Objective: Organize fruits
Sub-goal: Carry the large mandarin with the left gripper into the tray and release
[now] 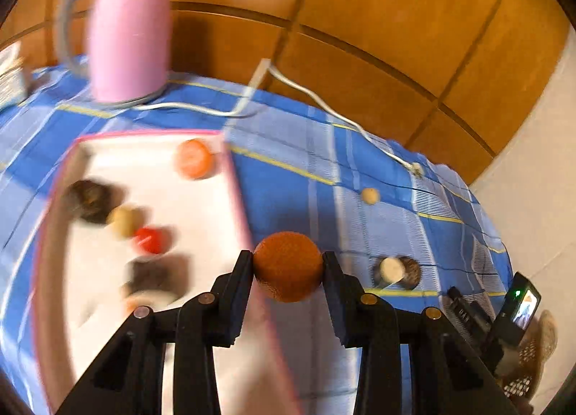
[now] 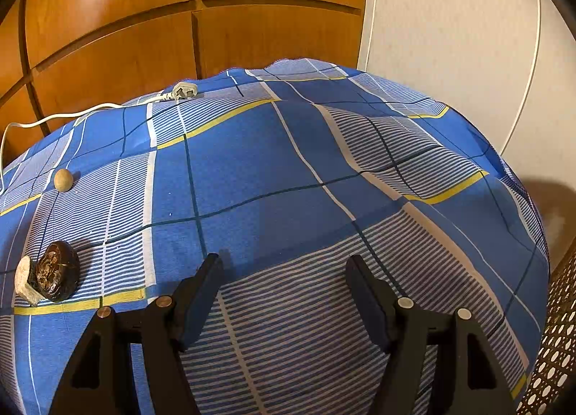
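- Orange fruit (image 1: 288,265), round and rough-skinned, is sitting between the two black fingers of my left gripper (image 1: 288,267); both pads are pressing on its sides, so this gripper is holding it narrow and firm.
- My held fruit is hanging just over the right pink rim of the white tray (image 1: 230,177), above the seam where tray meets the blue checked cloth (image 1: 295,177).
- Inside the tray, blurred pieces are lying: a pale orange round one (image 1: 194,158) near the far edge, a dark one (image 1: 90,201), a beige one (image 1: 124,221) and a red one (image 1: 151,239) touching in a row, and a dark brown one (image 1: 158,274) nearest me.
- My right gripper (image 2: 284,264) is hovering over bare cloth with its jaws standing wide and nothing between them.
- On the cloth to its left, a dark mushroom-like piece (image 2: 57,271) with a pale stem is lying on its side; a small beige ball (image 2: 63,180) is resting well beyond it.
- Farther out, a pink kettle (image 1: 129,30) is standing behind the tray, its white cord (image 1: 324,105) trailing to a plug (image 2: 184,91).
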